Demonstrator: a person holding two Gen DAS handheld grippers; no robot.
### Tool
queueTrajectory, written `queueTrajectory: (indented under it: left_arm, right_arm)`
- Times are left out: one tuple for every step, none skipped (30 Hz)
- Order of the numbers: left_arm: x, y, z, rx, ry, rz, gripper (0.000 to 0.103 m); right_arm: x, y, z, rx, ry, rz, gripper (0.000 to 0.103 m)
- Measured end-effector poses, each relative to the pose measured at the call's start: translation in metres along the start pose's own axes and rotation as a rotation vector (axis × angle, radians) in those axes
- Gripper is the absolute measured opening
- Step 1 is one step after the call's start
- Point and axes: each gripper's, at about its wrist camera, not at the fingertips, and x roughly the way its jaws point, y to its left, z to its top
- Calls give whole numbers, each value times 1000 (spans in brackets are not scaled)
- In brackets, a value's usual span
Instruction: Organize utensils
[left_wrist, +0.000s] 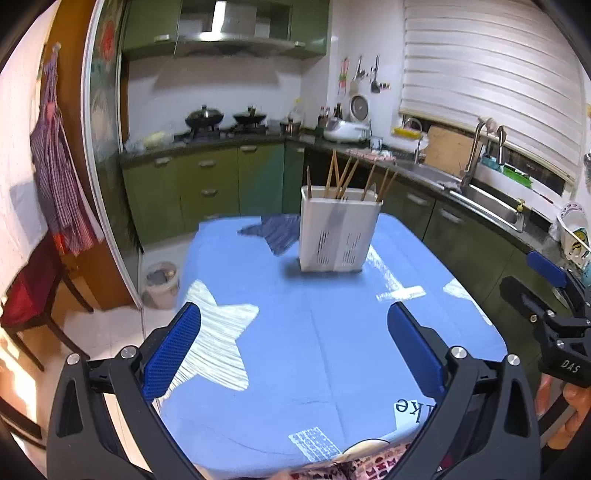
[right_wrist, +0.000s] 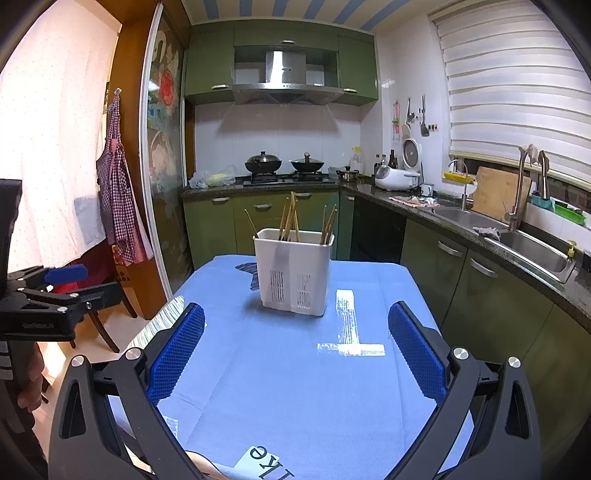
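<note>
A white plastic utensil holder (left_wrist: 338, 236) stands upright on the far half of a table covered by a blue cloth (left_wrist: 314, 332) printed with white stars. Several wooden chopsticks (left_wrist: 341, 177) stand inside it, leaning at different angles and rising above its rim; its front wall has slotted vents near the base. The left gripper (left_wrist: 295, 347) is held above the near part of the table, its blue-padded fingers spread wide, with only cloth visible between them and nothing gripped. The right gripper (right_wrist: 295, 347) is in the same condition: fingers wide apart, nothing between them, well short of the holder. In the left wrist view the right gripper shows at the right edge, with part of a hand (left_wrist: 565, 410) on its handle; in the right wrist view the left gripper shows at the left edge, with a hand below it. No loose utensils are visible on the cloth. Behind the table are green cabinets (right_wrist: 258, 218), a stove carrying two woks (right_wrist: 284, 162), a white rice cooker (right_wrist: 397, 175) and a steel sink (right_wrist: 532, 251) under a window blind. A checked apron (right_wrist: 120, 206) hangs at the left.
</note>
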Motion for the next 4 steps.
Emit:
queueTrajectory:
  left_arm:
    - [5,1,0,0,13,-9,96]
    - [10,1,-1,2,20,-7,96]
    - [15,0,-2,6,28,2,96]
    - [23,0,-3,12,39,16,96]
  right_arm:
    - [2,-1,-1,1,5,-1,98]
    - [4,-1,-2,2,9,-3,98]
    - [8,-3,-3,4,16,-5,98]
    - [11,-5,-4,6,24,-9,98]
